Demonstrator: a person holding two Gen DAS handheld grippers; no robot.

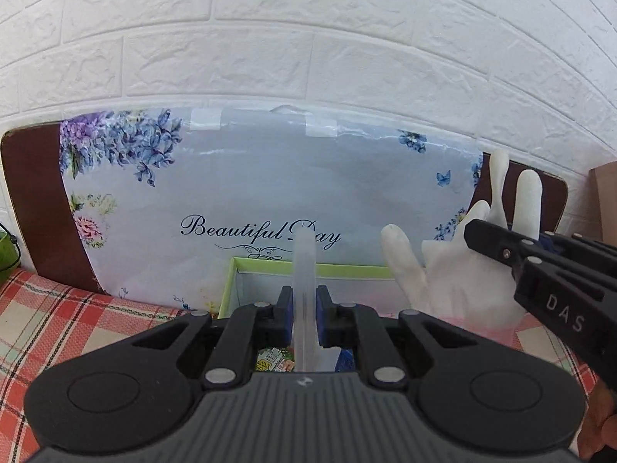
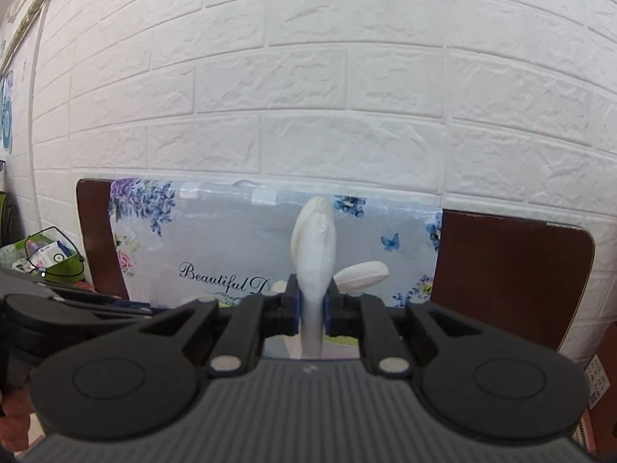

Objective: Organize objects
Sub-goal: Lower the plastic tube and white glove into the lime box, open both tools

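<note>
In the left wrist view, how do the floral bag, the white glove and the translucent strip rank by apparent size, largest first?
1. floral bag, by far the largest.
2. white glove.
3. translucent strip, narrowest.
The strip sits nearest the camera, in the left gripper, so its true size is unsure.

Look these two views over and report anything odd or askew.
Nothing looks spilled or broken. The one curiosity: the right gripper is shut on a white glove whose fingers stand splayed and stiff, as if stuffed. The left gripper clamps a translucent strip.
</note>
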